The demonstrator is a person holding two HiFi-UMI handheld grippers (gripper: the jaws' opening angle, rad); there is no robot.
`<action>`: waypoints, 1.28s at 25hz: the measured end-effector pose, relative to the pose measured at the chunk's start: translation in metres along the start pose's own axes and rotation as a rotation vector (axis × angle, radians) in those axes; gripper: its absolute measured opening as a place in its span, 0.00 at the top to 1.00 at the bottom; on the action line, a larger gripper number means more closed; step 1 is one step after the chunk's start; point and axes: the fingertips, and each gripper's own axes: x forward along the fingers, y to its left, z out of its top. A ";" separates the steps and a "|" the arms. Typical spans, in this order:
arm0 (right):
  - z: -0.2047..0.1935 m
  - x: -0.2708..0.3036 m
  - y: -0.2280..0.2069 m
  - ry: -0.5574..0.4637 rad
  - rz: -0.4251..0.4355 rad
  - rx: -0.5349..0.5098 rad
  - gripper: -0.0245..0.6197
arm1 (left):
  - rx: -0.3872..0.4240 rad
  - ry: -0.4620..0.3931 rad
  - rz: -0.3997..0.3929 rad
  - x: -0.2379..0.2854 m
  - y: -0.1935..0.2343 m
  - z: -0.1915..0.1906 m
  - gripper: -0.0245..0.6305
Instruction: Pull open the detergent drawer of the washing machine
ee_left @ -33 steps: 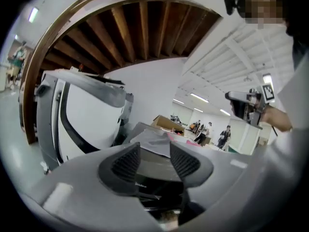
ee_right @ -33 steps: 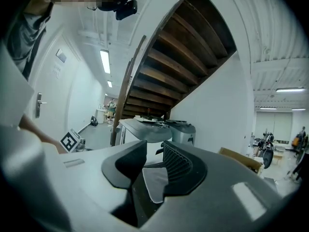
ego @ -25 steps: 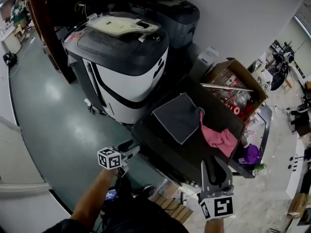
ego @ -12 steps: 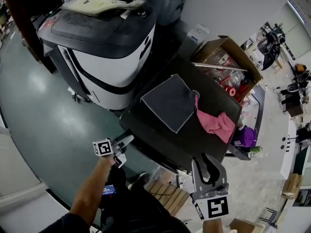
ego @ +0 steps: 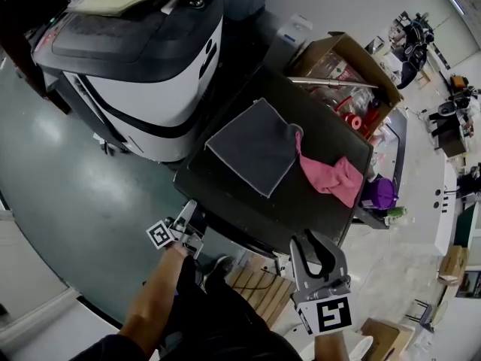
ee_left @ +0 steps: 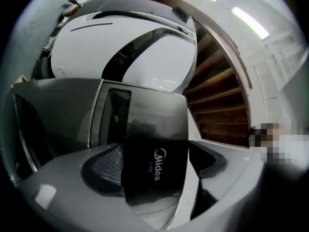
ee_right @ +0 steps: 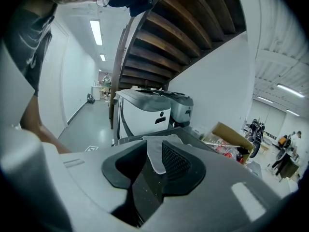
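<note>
**Two grippers at the front of the washing machine**

Most of the head view is grey-green floor. On it stands a big white-and-black machine with a dark lid, and a wooden staircase rises over it.

Just beside that machine is the dark washing machine, seen from above. A grey cloth lies flat on its top. A crumpled pink cloth touches the grey cloth's right corner. An open cardboard box full of clutter stands against the far right side.

The left gripper is at the washing machine's near left corner, below the top edge and against the front face. Its fingers are opening and stand wide apart. Its own view shows a dark glossy panel printed Midea between them, and the pads do not seem to press on it. This panel is on the machine's front. I cannot tell whether it is the face of the detergent drawer, or whether the drawer is out.

The right gripper hangs off the near right corner, apart from the machine. Its fingers are spread and grip nothing. Only the machine's top and the grey cloth show beyond them.
</note>
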 end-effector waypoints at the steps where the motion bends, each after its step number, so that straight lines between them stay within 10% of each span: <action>1: -0.003 0.002 -0.001 0.006 -0.001 0.001 0.82 | -0.010 -0.023 -0.012 -0.001 0.001 0.001 0.26; 32: -0.027 0.016 0.011 0.049 0.023 0.036 0.82 | -0.024 0.207 -0.026 -0.129 -0.041 -0.022 0.37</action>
